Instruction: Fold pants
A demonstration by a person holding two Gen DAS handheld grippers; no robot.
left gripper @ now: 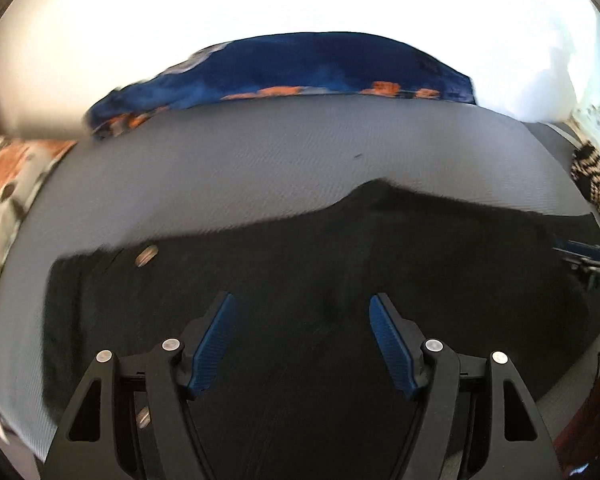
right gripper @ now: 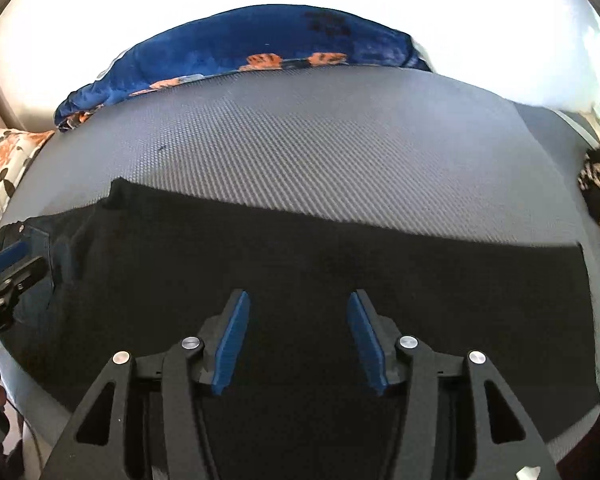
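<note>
Black pants lie flat across a grey textured mattress, folded lengthwise; a metal button shows near their left end. My left gripper hovers over the middle of the pants, jaws open, nothing between the blue pads. In the right wrist view the same pants fill the lower half, and my right gripper stands open above them, holding nothing. The left gripper shows at that view's left edge, over the denim-lined waist end.
A blue blanket with orange print lies along the far edge of the mattress. A floral pillow sits at the left. A black-and-beige striped cloth lies at the right edge. A white wall is behind.
</note>
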